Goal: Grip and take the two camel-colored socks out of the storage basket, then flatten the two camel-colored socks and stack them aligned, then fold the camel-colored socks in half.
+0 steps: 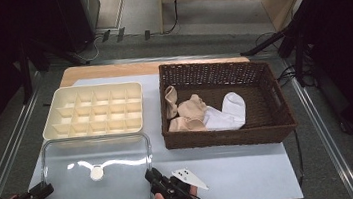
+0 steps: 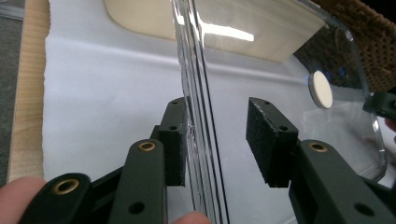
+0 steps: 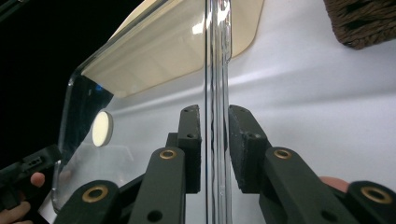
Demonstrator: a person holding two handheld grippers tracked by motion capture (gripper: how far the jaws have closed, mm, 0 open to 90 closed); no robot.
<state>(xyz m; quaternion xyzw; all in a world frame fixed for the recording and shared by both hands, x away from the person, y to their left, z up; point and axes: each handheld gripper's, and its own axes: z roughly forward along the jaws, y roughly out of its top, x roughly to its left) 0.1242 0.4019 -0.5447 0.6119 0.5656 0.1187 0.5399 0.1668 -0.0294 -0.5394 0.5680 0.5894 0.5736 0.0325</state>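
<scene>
A clear plastic lid (image 1: 119, 186) with a white round disc (image 1: 96, 173) in its middle lies at the table's front left. My left gripper (image 1: 48, 188) is at its left edge. In the left gripper view the gripper (image 2: 217, 137) is open astride the lid's rim (image 2: 194, 84), one pad touching it and the other well apart. My right gripper (image 1: 150, 175) is at the lid's right edge. In the right gripper view it (image 3: 215, 135) is shut on the rim (image 3: 217, 56).
A cream compartment tray (image 1: 93, 111) stands just behind the lid. To the right, a brown wicker basket (image 1: 229, 136) holds beige socks (image 1: 186, 111) and a white sock (image 1: 228, 111). White sheet covers the table; its front edge is right by both hands.
</scene>
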